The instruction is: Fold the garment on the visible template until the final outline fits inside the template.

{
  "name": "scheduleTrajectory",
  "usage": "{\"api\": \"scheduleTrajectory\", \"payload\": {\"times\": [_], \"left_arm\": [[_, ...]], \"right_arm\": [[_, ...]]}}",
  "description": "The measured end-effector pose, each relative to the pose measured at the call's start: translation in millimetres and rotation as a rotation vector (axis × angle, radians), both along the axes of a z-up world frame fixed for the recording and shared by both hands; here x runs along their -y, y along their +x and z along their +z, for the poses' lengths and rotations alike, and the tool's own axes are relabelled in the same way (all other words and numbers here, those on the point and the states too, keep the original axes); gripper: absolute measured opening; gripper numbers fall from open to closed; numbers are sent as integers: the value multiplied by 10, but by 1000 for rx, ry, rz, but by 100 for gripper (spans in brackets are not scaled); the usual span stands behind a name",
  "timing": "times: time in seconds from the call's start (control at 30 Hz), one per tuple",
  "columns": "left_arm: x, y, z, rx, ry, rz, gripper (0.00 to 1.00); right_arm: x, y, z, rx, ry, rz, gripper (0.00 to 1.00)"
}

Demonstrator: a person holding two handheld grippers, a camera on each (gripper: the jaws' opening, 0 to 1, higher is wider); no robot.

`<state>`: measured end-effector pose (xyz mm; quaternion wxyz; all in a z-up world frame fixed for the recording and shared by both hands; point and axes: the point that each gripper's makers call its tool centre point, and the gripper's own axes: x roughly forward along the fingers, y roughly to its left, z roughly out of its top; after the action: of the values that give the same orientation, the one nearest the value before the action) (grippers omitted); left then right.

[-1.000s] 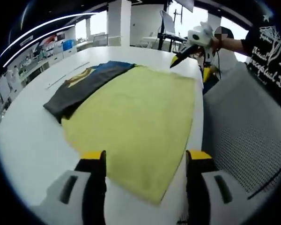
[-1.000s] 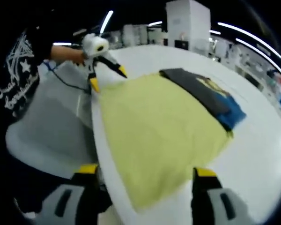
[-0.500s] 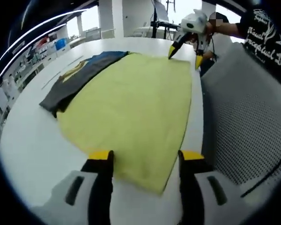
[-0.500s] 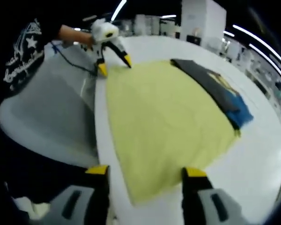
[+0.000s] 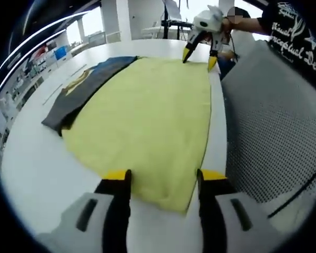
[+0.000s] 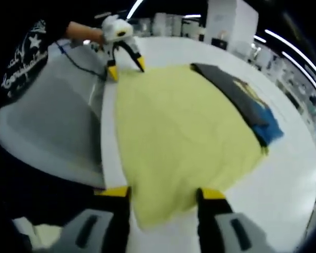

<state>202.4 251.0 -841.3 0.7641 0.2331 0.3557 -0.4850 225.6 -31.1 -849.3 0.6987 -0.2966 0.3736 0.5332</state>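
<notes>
Two garments on the white table (image 5: pixel 31 168): left gripper view, going left to right, dark grey garment (image 5: pixel 76 95) with a blue end and a yellow print lies along the far-left edge of the yellow garment (image 5: pixel 147 116), partly tucked under it. Yellow one is spread flat, its near corner sitting between the jaws of the left gripper (image 5: pixel 162 176), which are apart and straddle the cloth, not clamping. Right gripper (image 5: pixel 198 54) is at the far corner by the table edge, jaws spread, tips at the cloth; actual contact unclear. Grey mesh chair (image 5: pixel 274 132) just right of the table. Right gripper view: person's dark printed sleeve (image 6: pixel 21 58), chair (image 6: pixel 47 132), then left gripper (image 6: pixel 125 67) at the far corner, right gripper (image 6: pixel 162 192) released astride the near yellow hem (image 6: pixel 174 137), dark garment (image 6: pixel 242 105) on the right.
</notes>
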Motion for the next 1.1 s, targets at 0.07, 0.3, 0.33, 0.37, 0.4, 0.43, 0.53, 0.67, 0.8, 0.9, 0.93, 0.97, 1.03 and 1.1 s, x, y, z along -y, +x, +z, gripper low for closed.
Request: {"api": "scheduleTrajectory", "payload": {"times": [0.07, 0.3, 0.33, 0.37, 0.4, 0.43, 0.53, 0.67, 0.8, 0.9, 0.93, 0.97, 1.03, 1.1], "left_arm": [[-1, 5, 1, 0, -1, 5, 45], [10, 28, 14, 12, -12, 42, 31], [5, 24, 11, 10, -10, 42, 25], [-4, 29, 8, 13, -6, 42, 16], [-15, 34, 5, 16, -1, 40, 12], [-20, 42, 5, 19, 0, 41, 10], [-22, 57, 5, 21, 2, 49, 9], [-40, 109, -3, 34, 13, 74, 0], [-45, 119, -3, 34, 16, 83, 0], [-58, 114, 2, 31, 16, 91, 0], [-60, 112, 9, 31, 14, 97, 0], [-61, 111, 19, 32, 12, 101, 0], [-56, 110, 43, 39, 9, 111, 0], [-45, 96, 61, 44, 7, 115, 0]], "right_arm": [[-10, 15, 4, 6, 9, -5, 40], [-47, 57, 3, 16, 44, -23, 21], [-49, 64, 3, 16, 47, -26, 19], [-49, 76, 4, 20, 47, -29, 17], [-43, 98, 5, 22, 47, -38, 15], [-44, 108, 7, 26, 47, -42, 13], [-27, 161, 4, 38, 44, -60, 7], [-34, 187, 3, 44, 48, -66, 4], [-32, 182, 4, 41, 49, -67, 1], [-17, 134, 5, 34, 47, -63, 0], [-7, 114, 6, 33, 44, -61, 0], [1, 90, 14, 34, 44, -60, 0], [16, 65, 25, 31, 46, -62, 0], [22, 45, 54, 34, 58, -73, 0]]}}
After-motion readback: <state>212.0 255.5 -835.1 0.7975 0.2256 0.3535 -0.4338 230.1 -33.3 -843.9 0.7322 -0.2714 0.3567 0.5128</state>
